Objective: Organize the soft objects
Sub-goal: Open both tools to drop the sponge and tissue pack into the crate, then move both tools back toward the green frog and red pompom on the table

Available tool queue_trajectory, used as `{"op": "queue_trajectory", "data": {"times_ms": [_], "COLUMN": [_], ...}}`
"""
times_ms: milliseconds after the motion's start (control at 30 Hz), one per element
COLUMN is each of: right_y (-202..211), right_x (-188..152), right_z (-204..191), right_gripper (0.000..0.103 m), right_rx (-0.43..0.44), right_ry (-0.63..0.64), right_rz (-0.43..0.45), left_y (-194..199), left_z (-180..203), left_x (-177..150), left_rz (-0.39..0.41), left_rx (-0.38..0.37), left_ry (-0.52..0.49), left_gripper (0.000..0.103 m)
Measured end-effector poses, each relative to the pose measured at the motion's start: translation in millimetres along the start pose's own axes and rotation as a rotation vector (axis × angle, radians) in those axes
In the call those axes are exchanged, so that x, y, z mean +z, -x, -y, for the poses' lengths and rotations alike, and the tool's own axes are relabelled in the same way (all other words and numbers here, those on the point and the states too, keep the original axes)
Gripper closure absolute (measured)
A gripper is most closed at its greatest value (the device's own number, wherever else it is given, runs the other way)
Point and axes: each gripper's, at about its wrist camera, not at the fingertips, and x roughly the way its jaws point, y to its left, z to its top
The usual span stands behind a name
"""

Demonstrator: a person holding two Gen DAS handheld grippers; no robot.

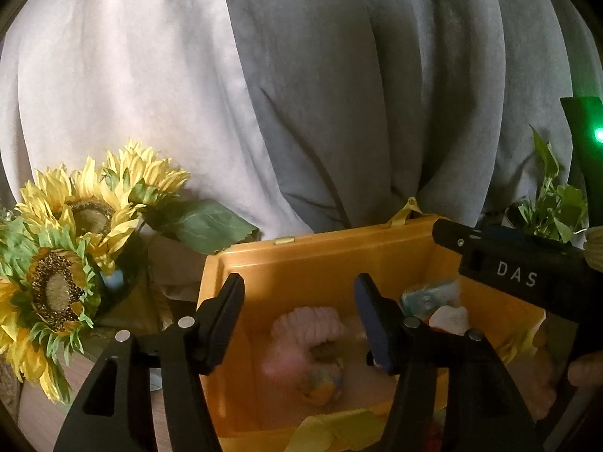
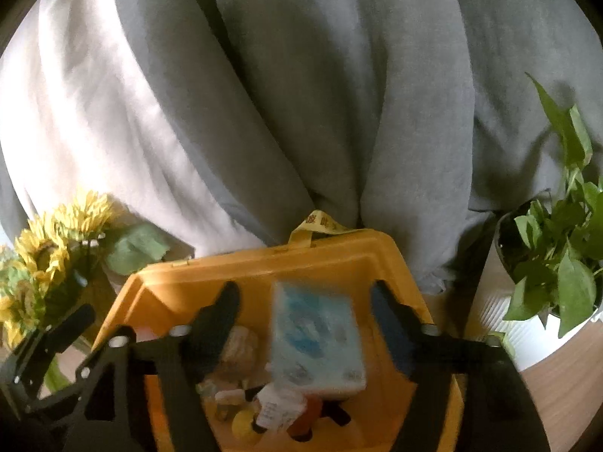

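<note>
A grey curtain [image 1: 339,94] fills the background of both wrist views, and in front of it stands the yellow bin [image 2: 339,260] that takes the soft things — sunflowers [image 1: 71,226] just beside it on one side, a potted green plant [image 2: 557,248] on the other. Both grippers point down into the bin's open mouth. Inside, seen from the right wrist, a pale blue tissue pack [image 2: 316,335] lies with its long axis running away from the camera, squarely between the right gripper [image 2: 305,301] jaws, which stand wide with clear space on either side of it; no pad touches it, and the blur makes it hard to say whether it is settled on the heap below. It is on top of a jumble of smaller items I cannot make out. Across the bin, the left gripper [image 1: 299,295] is about half spread with nothing between its pads — a pink fuzzy toy [image 1: 305,342] lies just beyond and below them, resting on the bin floor. So each hand has its own nearest thing: the pack belongs to the right, the pink toy to the left. Judging by this, both items are already binned, and lifting straight out looks the safer way to clear the walls.
</note>
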Motion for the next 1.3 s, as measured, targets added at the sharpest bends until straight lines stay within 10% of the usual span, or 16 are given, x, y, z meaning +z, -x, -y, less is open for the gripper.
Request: {"op": "queue_trajectory", "data": {"times_ms": [1300], "right_y": [132], "right_x": [-20], "right_z": [4], "right_gripper": [0.027], "right_rx": [0.01], "right_ry": [0.031], "right_rz": [0.078], "left_y": [140], "left_z": [18], "left_x": [-11], "left_rz": [0.088], "left_rx": [0.086], "left_ry": [0.042], "left_gripper": [0.037]}}
